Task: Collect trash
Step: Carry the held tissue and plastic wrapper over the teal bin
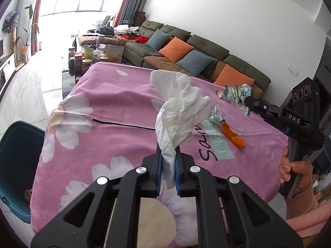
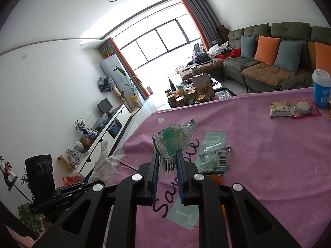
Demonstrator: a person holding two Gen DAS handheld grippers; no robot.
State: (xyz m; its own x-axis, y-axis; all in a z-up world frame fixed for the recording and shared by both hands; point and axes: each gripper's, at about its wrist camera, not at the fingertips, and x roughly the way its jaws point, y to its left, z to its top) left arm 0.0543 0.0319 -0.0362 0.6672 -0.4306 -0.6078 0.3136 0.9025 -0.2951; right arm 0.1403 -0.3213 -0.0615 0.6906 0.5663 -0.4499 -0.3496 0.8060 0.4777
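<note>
Tissue (image 1: 178, 111) in left claw (image 1: 168, 161)

table under pink flowered cloth (image 2: 269, 155): clear green wrapper (image 2: 215, 157), orange wrapper (image 1: 232, 136) mid-cloth; snack packets (image 2: 293, 108), blue cup (image 2: 320, 91) near far right corner.

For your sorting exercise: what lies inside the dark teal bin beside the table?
The bin shows a dark interior with one brownish scrap near the cloth's edge. The cloth and frame edge hide the rest.
</note>
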